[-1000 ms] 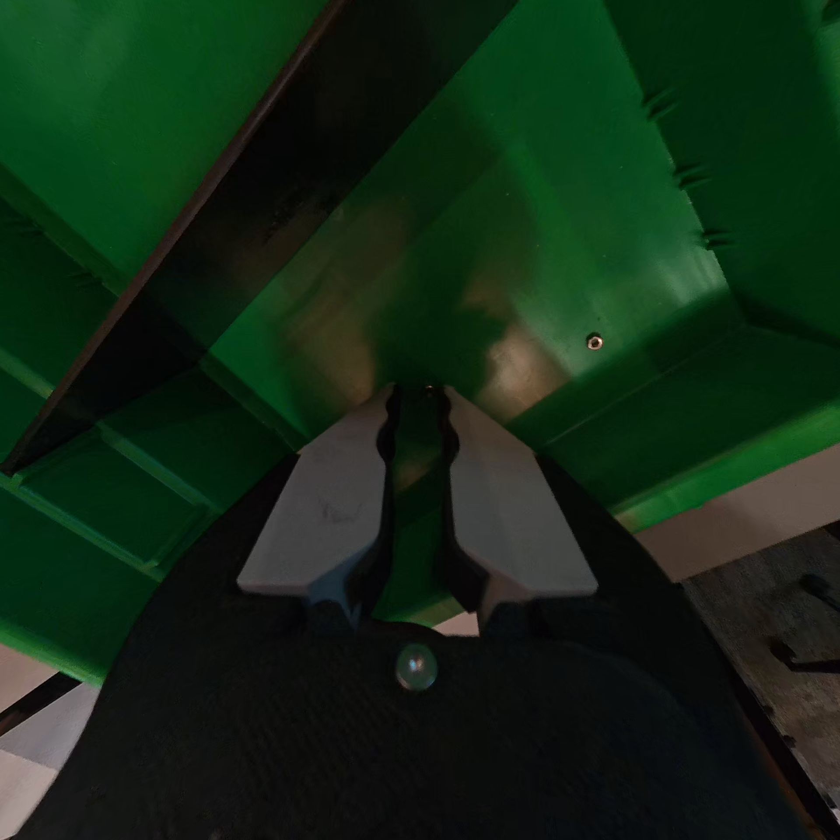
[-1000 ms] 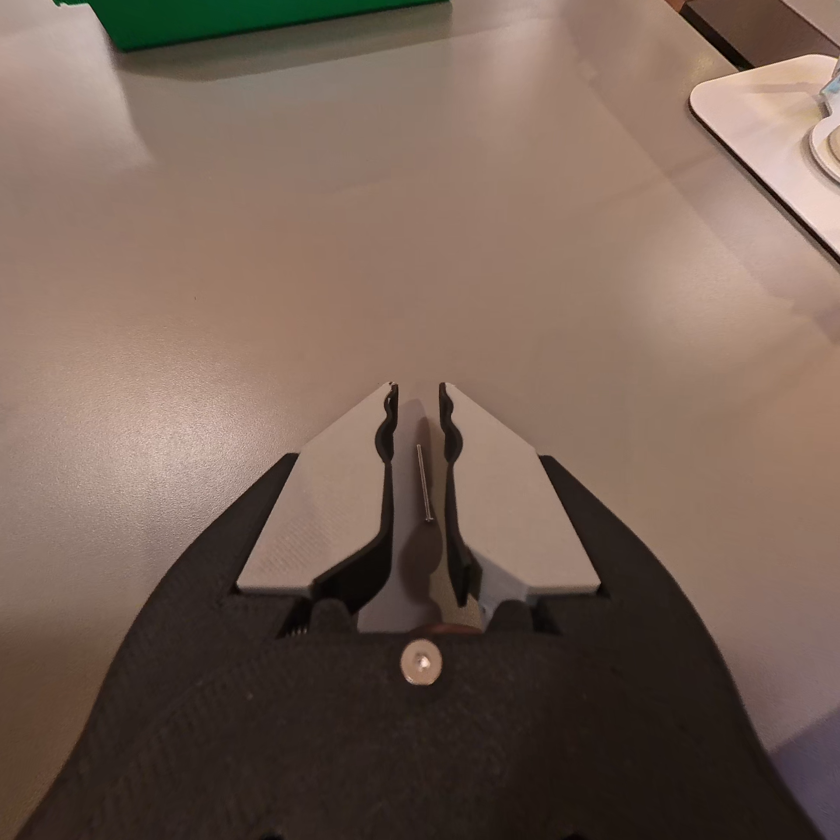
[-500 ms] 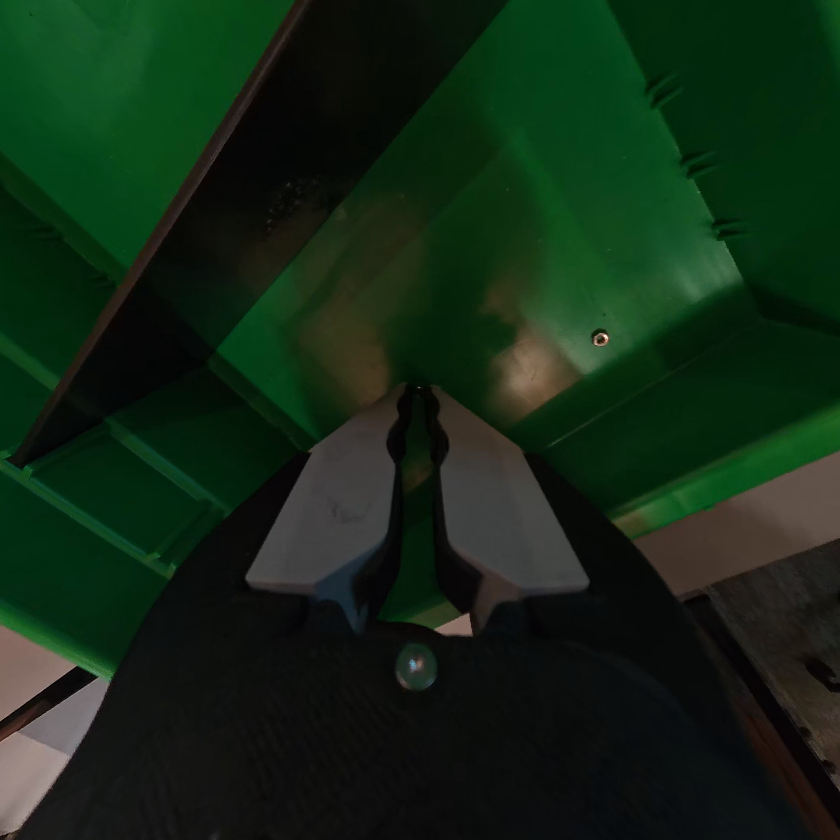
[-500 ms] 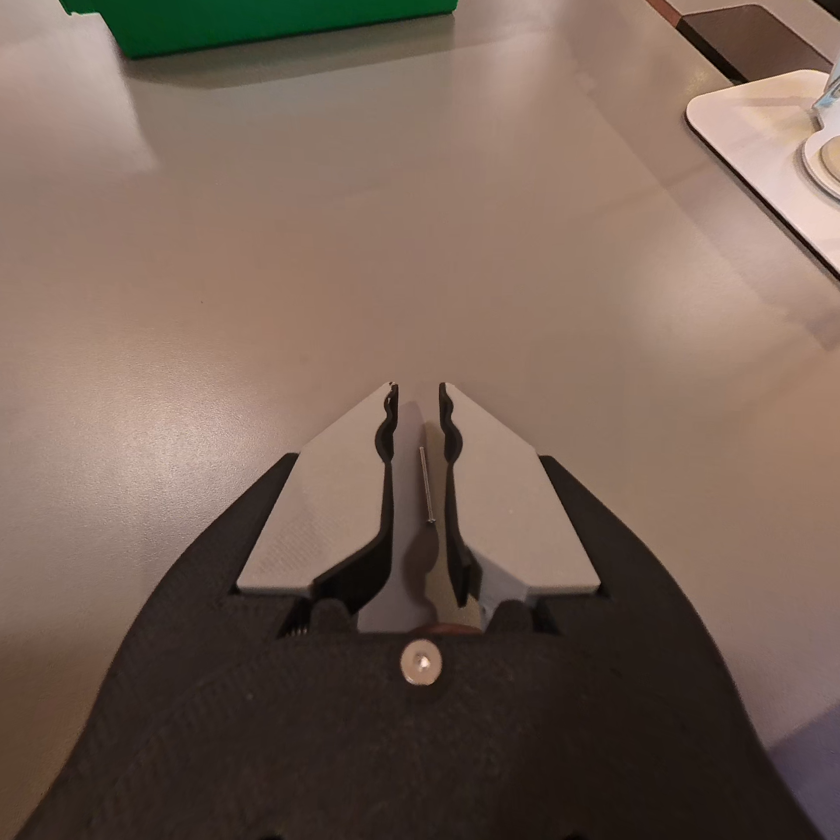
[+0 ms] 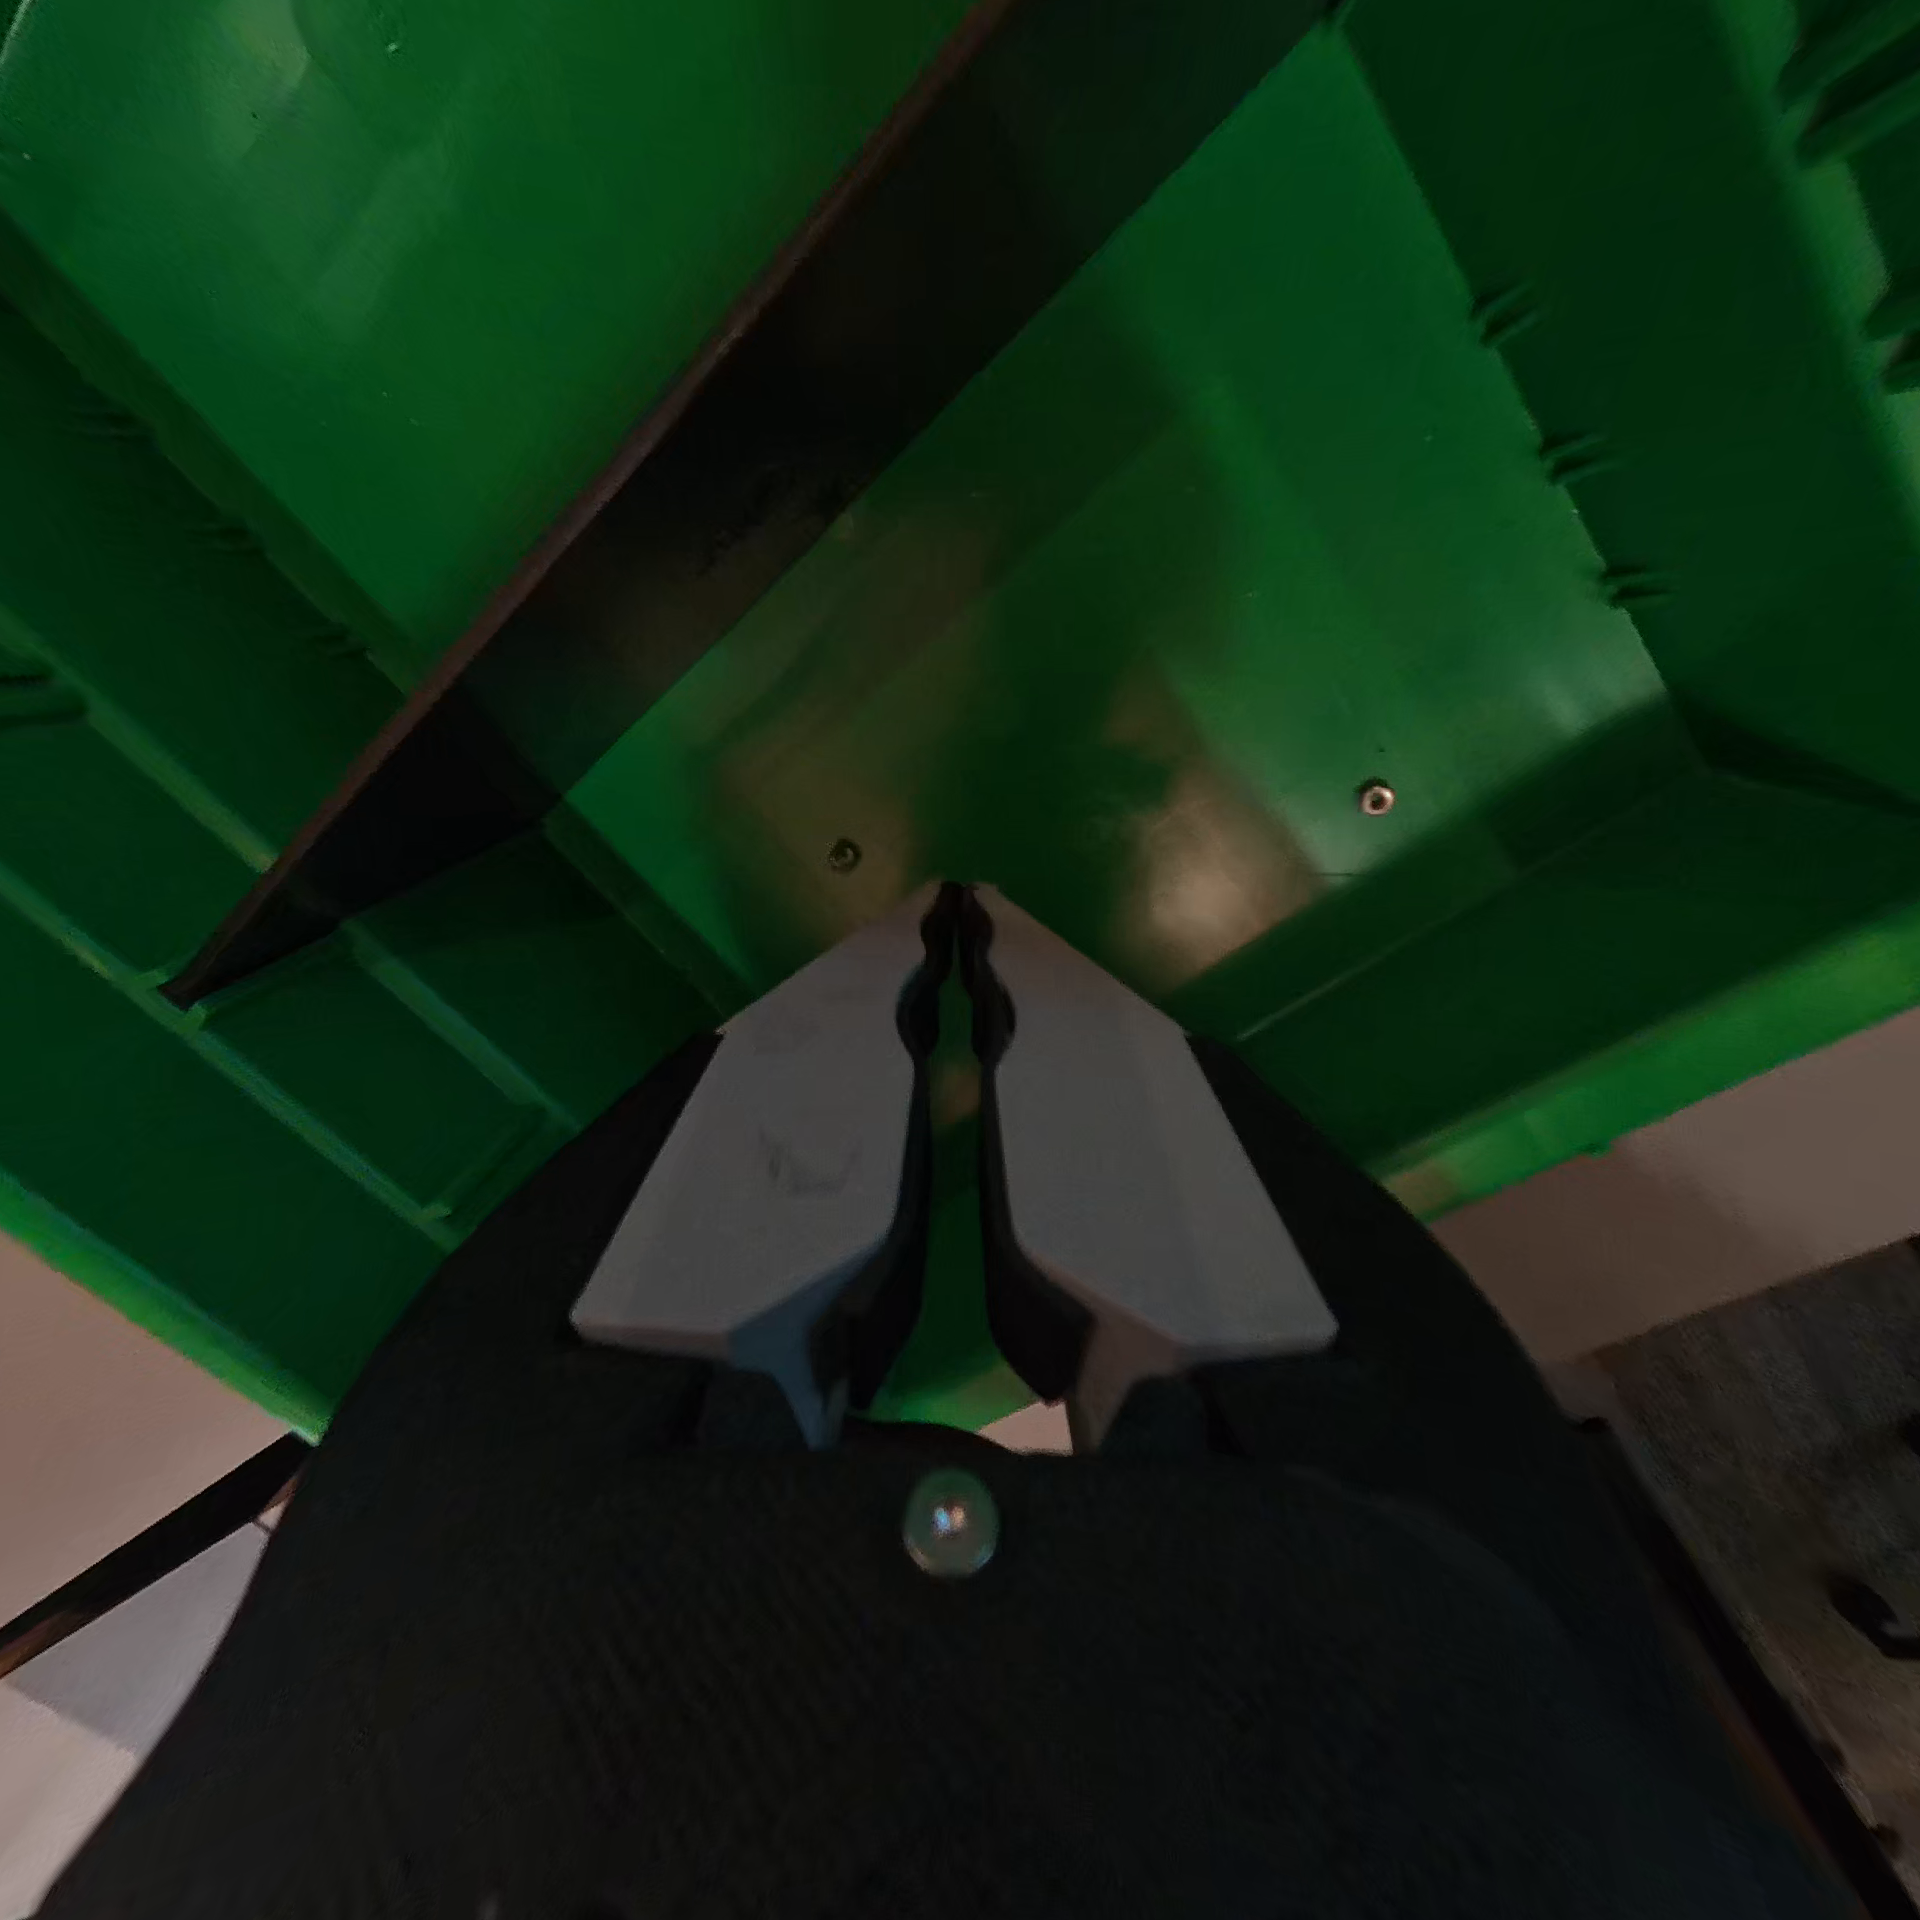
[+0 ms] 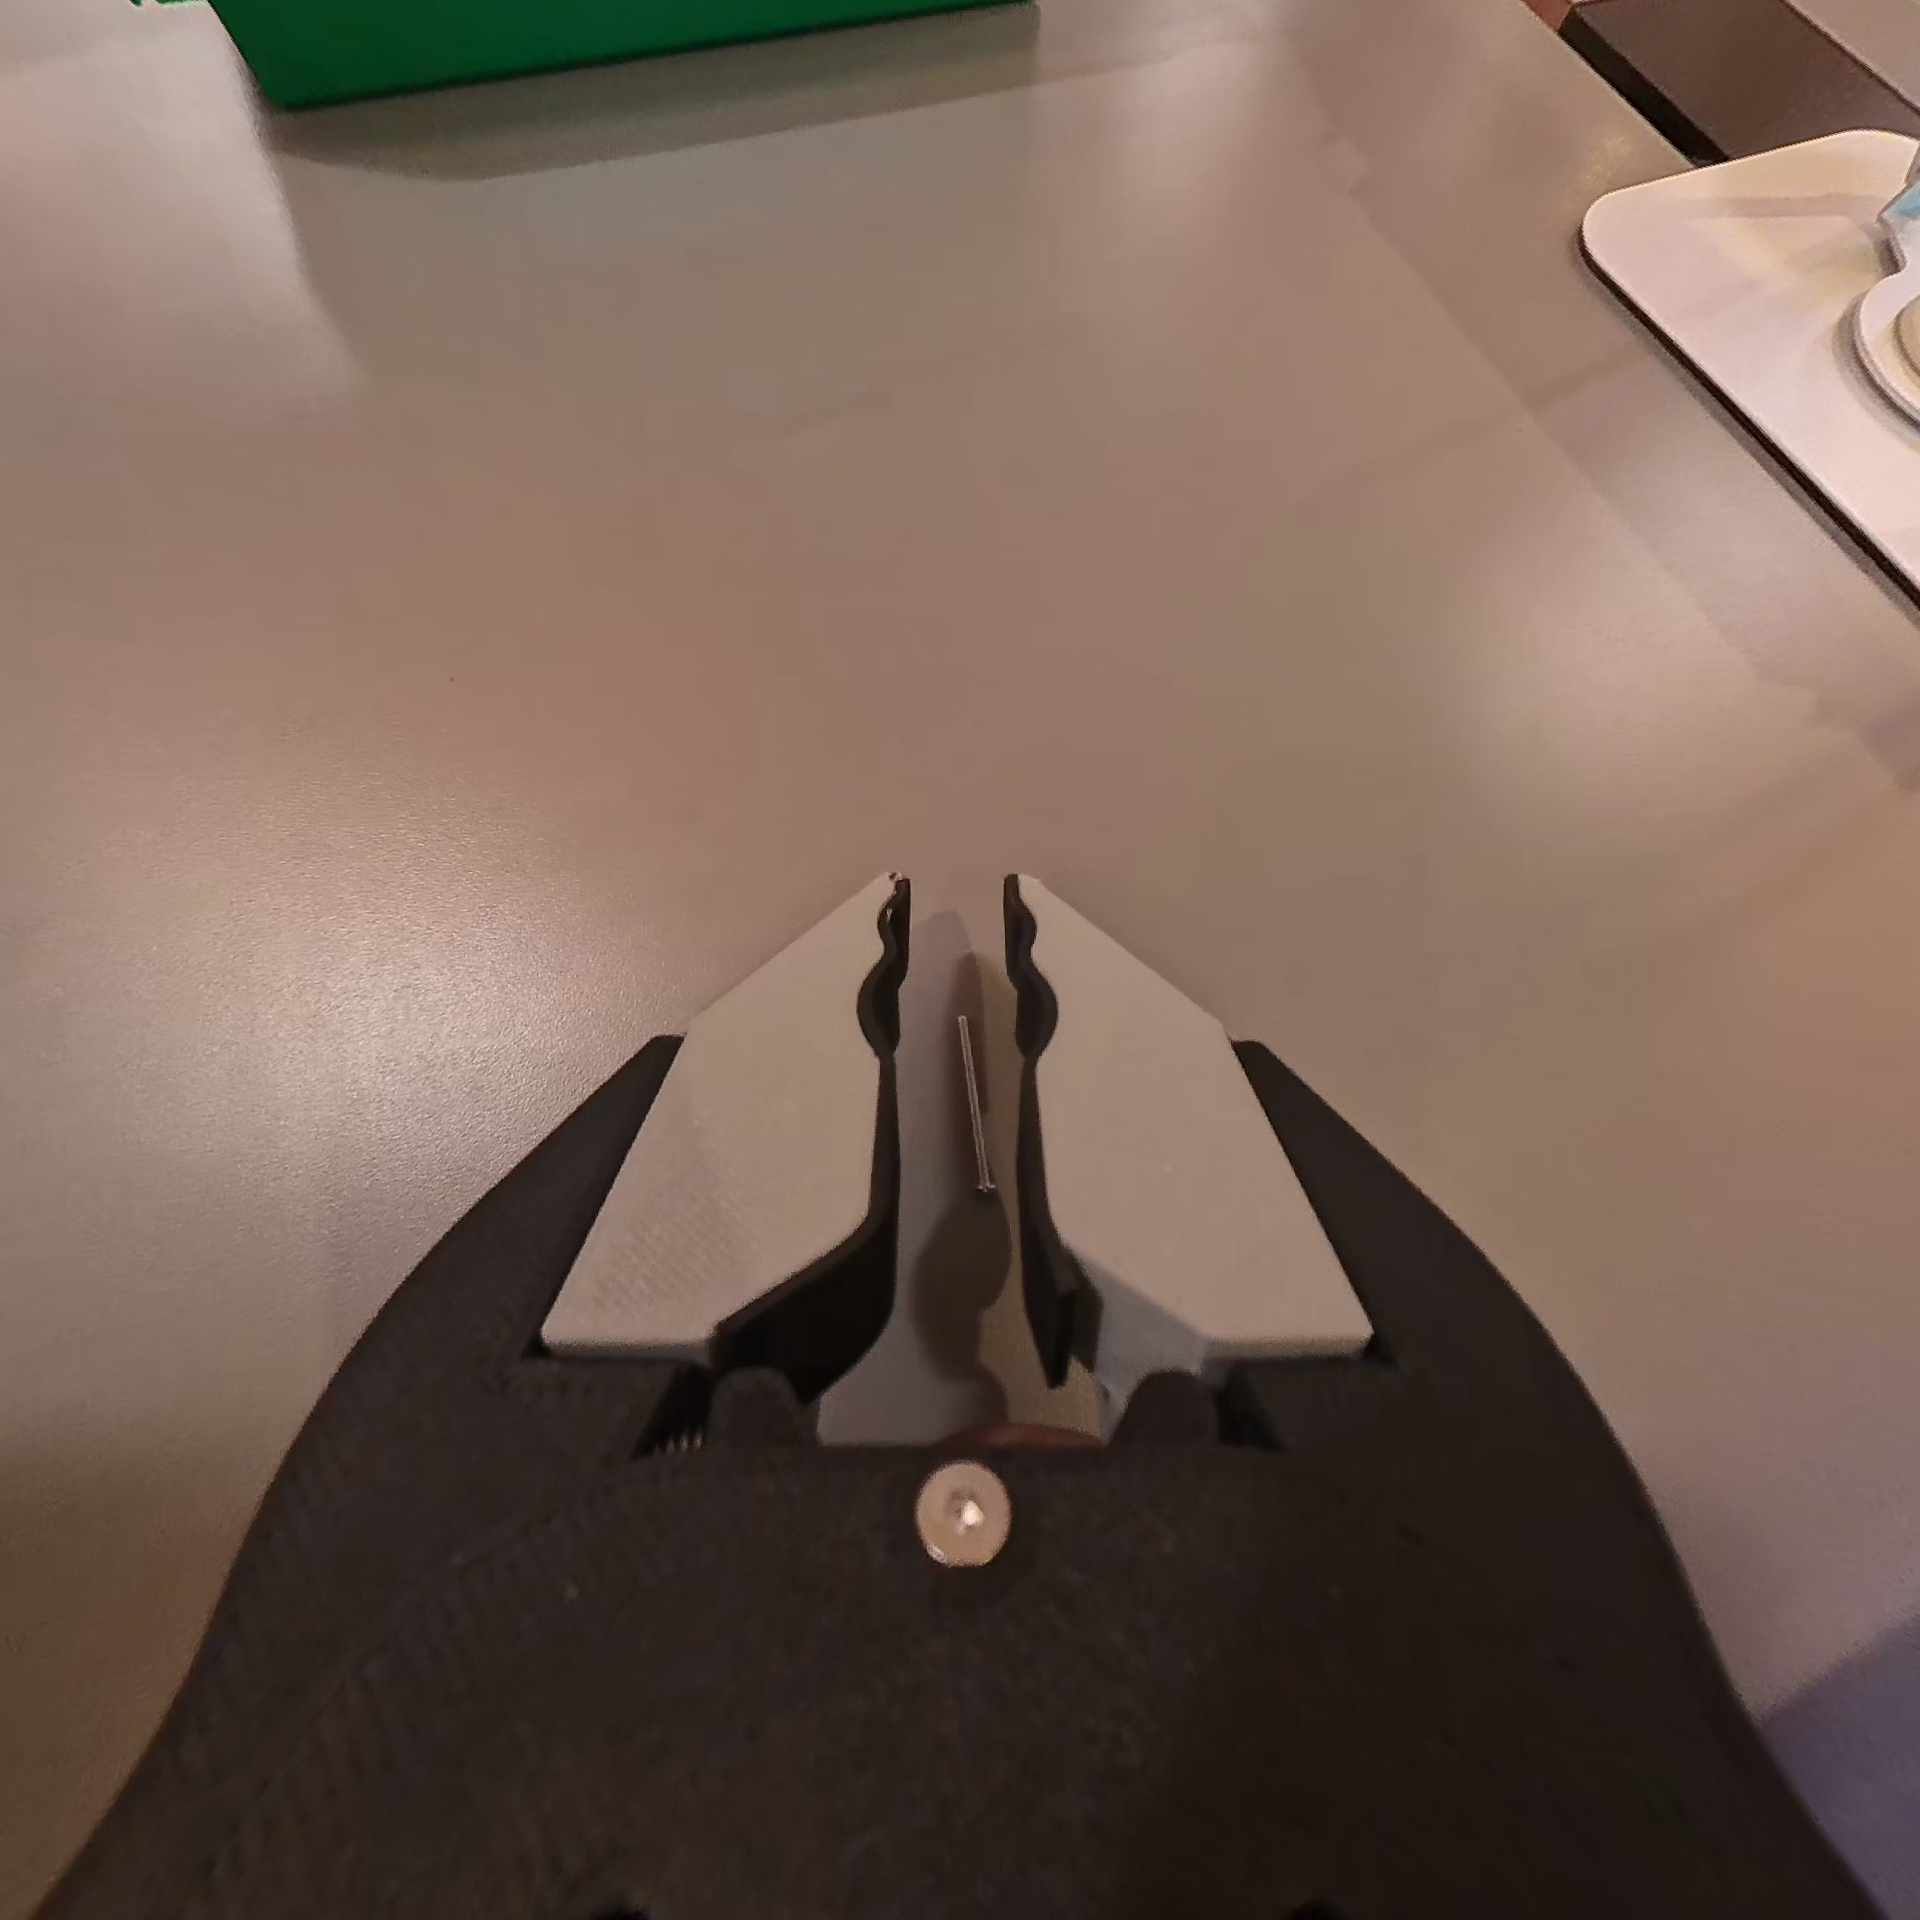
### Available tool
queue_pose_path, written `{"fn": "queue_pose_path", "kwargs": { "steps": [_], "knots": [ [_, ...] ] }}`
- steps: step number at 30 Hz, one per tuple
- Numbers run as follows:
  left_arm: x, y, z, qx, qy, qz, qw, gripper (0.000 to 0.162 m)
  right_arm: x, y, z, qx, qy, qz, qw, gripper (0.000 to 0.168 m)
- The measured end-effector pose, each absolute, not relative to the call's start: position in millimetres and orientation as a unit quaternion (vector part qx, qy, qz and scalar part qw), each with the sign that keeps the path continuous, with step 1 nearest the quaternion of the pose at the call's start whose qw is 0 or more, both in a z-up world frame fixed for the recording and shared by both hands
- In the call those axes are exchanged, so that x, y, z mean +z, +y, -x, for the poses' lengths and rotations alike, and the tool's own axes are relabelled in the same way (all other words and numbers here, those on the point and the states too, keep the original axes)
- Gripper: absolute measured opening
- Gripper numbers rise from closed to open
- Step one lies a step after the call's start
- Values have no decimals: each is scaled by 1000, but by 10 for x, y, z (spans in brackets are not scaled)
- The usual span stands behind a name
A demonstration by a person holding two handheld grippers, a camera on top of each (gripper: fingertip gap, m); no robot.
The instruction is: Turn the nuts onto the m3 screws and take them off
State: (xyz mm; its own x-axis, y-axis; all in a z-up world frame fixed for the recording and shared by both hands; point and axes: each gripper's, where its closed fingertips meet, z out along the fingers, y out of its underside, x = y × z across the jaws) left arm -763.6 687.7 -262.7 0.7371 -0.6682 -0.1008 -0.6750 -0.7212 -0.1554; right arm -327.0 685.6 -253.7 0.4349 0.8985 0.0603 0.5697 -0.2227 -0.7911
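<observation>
In the left wrist view, my left gripper [image 5: 951,889] is inside a green bin [image 5: 1299,468], its tips pressed together on the bin floor with nothing visible between them. One small nut [image 5: 844,855] lies just left of the tips, touching neither finger. A second nut [image 5: 1377,797] lies farther right. In the right wrist view, my right gripper [image 6: 956,883] is open low over the grey table [image 6: 727,571]. A thin M3 screw [image 6: 975,1103] lies lengthwise between the two fingers, and neither finger touches it.
A black divider [image 5: 665,540] crosses the bin to the left of my left gripper. In the right wrist view the green bin [image 6: 623,42] stands at the far left edge of the table. A white tray [image 6: 1745,260] lies at the far right. The left gripper's tips are roughly 45 cm from the right gripper's.
My left gripper has closed from a narrow gap to shut. The nut that sat between its tips now lies just left of them. The right gripper and the screw have stayed put.
</observation>
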Motion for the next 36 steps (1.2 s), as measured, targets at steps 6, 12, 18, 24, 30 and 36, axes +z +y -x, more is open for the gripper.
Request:
{"fn": "queue_pose_path", "kwargs": {
  "steps": [6,12,18,24,30,36],
  "knots": [
    [-2568,7012,7720,17,295,948,117,10,-2555,6855,3270,211,-489,754,386,15],
    [-2678,7045,7815,20,241,965,101,12,-2549,6853,3271,211,-489,753,386,15],
    [-2624,7107,7742,-9,220,968,116,17,-2543,6848,3276,213,-489,752,387,15],
    [-2714,7105,7708,-19,203,974,96,14,-2533,6845,3277,214,-488,752,388,15],
    [-2699,7091,7712,-22,197,976,91,25,-2525,6841,3281,215,-489,751,388,15],
    [-2722,6979,7679,-38,201,976,73,24,-2509,6835,3287,216,-489,749,390,15]
  ]
}}
